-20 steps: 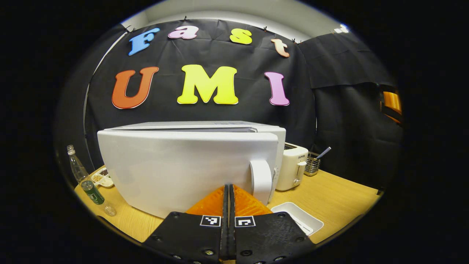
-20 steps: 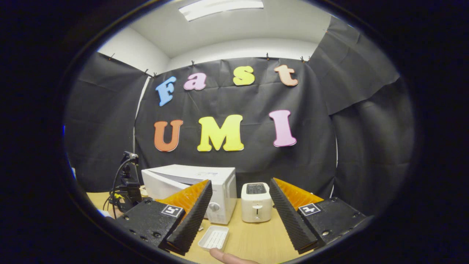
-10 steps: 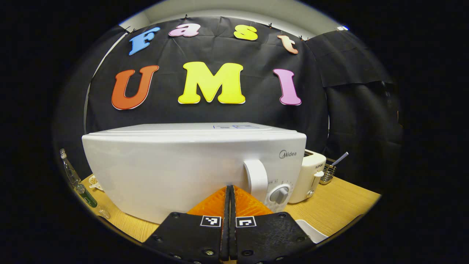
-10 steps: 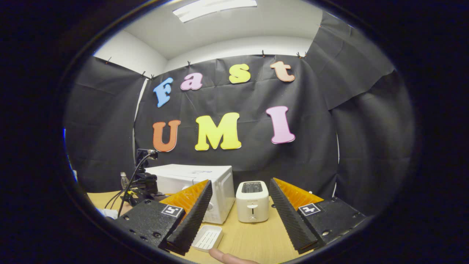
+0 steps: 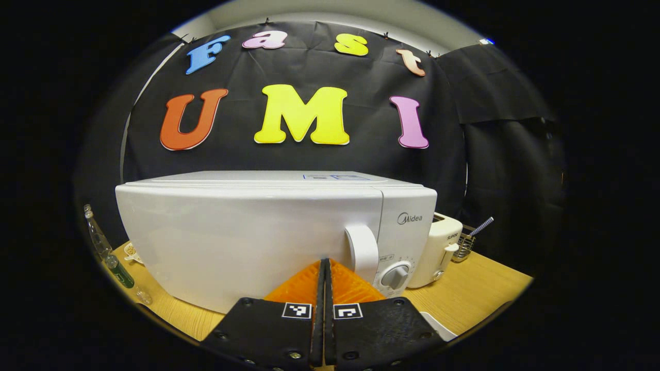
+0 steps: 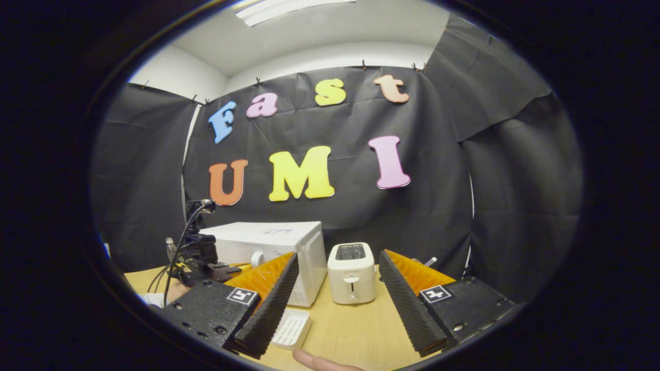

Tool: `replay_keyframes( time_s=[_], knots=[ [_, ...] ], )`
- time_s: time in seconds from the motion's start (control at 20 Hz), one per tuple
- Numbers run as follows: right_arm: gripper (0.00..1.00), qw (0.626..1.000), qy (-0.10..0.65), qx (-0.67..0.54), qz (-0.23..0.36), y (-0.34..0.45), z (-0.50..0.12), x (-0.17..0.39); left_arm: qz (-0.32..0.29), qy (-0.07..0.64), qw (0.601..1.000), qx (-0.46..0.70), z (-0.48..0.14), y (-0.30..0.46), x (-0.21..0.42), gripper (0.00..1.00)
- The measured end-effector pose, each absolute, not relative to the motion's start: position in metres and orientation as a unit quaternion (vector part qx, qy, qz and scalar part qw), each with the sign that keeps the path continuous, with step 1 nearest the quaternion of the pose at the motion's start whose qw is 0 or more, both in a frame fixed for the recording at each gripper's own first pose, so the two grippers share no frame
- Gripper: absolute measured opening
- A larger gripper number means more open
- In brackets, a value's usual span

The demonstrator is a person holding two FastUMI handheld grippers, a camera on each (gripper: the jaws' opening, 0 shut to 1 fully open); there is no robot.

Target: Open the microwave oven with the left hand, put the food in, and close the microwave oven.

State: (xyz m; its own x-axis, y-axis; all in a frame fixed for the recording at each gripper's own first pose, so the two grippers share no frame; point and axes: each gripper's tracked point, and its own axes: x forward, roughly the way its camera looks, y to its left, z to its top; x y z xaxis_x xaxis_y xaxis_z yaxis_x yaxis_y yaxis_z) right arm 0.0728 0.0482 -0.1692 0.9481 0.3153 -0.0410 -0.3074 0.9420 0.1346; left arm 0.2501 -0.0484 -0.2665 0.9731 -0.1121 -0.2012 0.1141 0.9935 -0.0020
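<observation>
Door (image 5: 247, 242) is seen flush shut, dead ahead of left gripper (image 5: 323, 265), fingers pressed together, empty; right gripper (image 6: 337, 288) is held wide, farther back.

One microwave (image 5: 247, 237) is sitting on one wooden table (image 5: 479, 286). Right of the microwave, one toaster (image 5: 438, 250) is standing, and beyond it one wire rack (image 5: 465, 246) is holding one striped straw (image 5: 482, 225). In front of the microwave, one white tray (image 6: 292, 329) is lying. Left of the microwave, two bottles (image 5: 119, 270) and one snack dish (image 5: 132, 252) are showing.
</observation>
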Motion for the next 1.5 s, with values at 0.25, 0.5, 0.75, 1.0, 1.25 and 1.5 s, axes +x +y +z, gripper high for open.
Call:
replay_keyframes(
  time_s=[0.25,0.5,0.75,1.0,1.25,1.5],
  knots=[
    [0.99,0.992,0.039,0.042,0.115,0.037,-0.156,0.049,-0.043,0.088,0.993,0.06,-0.267,-0.045,0.247,0.03],
    [0.99,0.993,0.043,0.06,0.096,0.03,-0.139,0.013,-0.049,0.124,0.991,0.021,-0.261,-0.051,0.207,0.06],
    [0.99,0.994,0.03,0.062,0.09,0.027,-0.122,-0.012,-0.019,0.087,0.996,0.021,-0.185,-0.031,0.139,0.73],
    [0.99,0.995,0.01,0.055,0.085,0.028,-0.102,-0.027,0.014,0.08,0.997,0.02,-0.14,-0.014,0.073,0.96],
    [0.99,0.994,-0.007,0.055,0.091,0.036,-0.082,-0.039,0.035,0.052,0.998,0.027,-0.096,0.004,0.022,0.96],
    [0.99,0.995,-0.017,0.04,0.091,0.043,-0.071,-0.039,0.058,0.023,0.998,0.031,-0.067,0.024,-0.029,0.96]
  ],
)
